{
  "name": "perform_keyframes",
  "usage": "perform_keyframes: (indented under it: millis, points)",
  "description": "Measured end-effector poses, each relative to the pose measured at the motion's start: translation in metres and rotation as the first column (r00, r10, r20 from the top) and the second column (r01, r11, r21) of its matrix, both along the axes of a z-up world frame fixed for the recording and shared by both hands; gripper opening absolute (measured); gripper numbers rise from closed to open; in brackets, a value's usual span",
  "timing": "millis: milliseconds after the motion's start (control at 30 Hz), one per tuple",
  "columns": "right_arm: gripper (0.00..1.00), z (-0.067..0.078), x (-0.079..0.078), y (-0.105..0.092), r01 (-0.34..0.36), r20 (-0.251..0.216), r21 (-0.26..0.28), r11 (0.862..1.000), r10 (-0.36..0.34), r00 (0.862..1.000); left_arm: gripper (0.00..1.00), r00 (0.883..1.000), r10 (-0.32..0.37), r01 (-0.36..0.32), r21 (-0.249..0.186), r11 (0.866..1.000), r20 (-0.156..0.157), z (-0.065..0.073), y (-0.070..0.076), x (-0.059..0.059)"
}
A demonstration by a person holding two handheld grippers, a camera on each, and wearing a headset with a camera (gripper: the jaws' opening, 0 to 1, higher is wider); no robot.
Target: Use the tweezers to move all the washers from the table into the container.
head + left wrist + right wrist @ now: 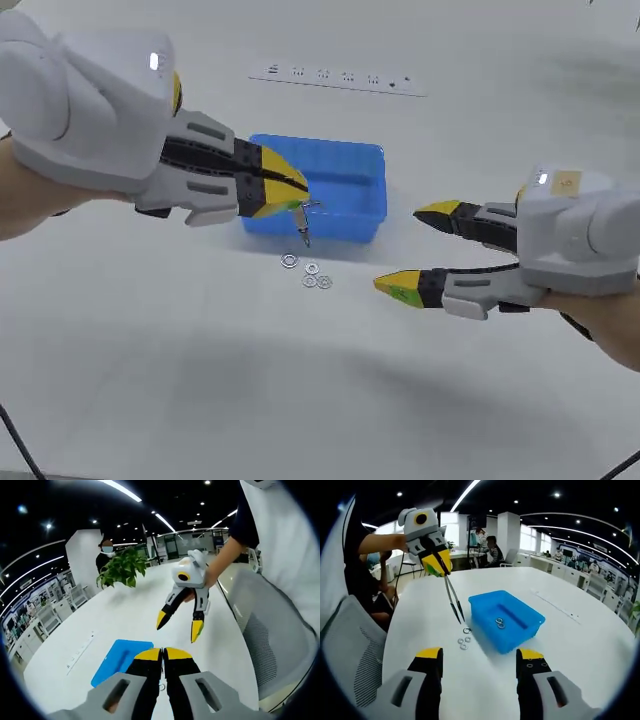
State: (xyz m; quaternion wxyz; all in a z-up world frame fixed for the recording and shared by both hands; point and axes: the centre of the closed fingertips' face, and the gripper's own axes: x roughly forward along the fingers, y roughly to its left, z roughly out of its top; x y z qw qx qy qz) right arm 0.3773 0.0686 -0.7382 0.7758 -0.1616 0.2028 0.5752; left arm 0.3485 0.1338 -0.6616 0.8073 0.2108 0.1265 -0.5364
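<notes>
My left gripper (298, 186) is shut on a pair of metal tweezers (304, 224) that point down at the table in front of the blue container (345, 222). The tweezer tips (460, 620) hover just over the nearest washer (466, 630). Several small steel washers (311, 275) lie loose on the white table beside the container's near wall. Two more washers (499, 623) sit inside the container (520, 630). My right gripper (410, 250) is open with nothing between its jaws, right of the washers. In the left gripper view the shut jaws hide the tweezers.
A white power strip (335, 78) lies at the far side of the table. A grey mesh chair (355, 650) stands at the table's edge. A potted plant (122, 567) and people are in the background beyond the table.
</notes>
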Motion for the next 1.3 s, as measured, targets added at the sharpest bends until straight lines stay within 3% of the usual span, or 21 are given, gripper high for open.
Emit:
perform_keyframes:
  millis: [67,167,267,433,500,833,1300]
  points:
    - [0.63,-0.004,-0.002,-0.002,0.017,-0.030,0.000,1.000,-0.017,0.999,0.05,1.000,0.006,-0.005,0.006,1.000,-0.016,-0.009,0.002,-0.003]
    - [0.64,-0.002,-0.003,-0.001,0.068,-0.097,0.061,0.996,-0.062,0.993,0.05,0.999,0.023,-0.023,0.006,1.000,-0.033,-0.020,0.005,-0.004]
    - [0.65,-0.005,-0.004,-0.003,0.059,-0.074,0.045,0.997,-0.055,0.996,0.05,0.998,0.036,-0.036,-0.007,0.999,-0.043,-0.025,0.006,-0.004]
    - [0.72,-0.016,-0.009,-0.006,0.044,-0.079,0.021,0.999,-0.043,0.996,0.05,0.997,0.040,-0.040,0.003,0.999,-0.060,-0.036,0.005,-0.002]
    - [0.78,-0.018,-0.008,-0.008,0.055,-0.073,0.015,0.998,-0.054,0.996,0.05,0.997,0.042,-0.042,-0.002,0.999,-0.065,-0.037,0.006,-0.001]
    - [0.88,-0.023,-0.015,-0.009,0.052,-0.084,0.013,0.999,-0.051,0.995,0.05,0.997,0.041,-0.041,-0.004,0.999,-0.070,-0.038,0.005,0.005]
    - [0.90,-0.025,-0.020,-0.003,0.041,-0.123,0.035,0.999,-0.037,0.992,0.05,0.997,0.028,-0.027,0.007,1.000,-0.073,-0.039,-0.002,0.007]
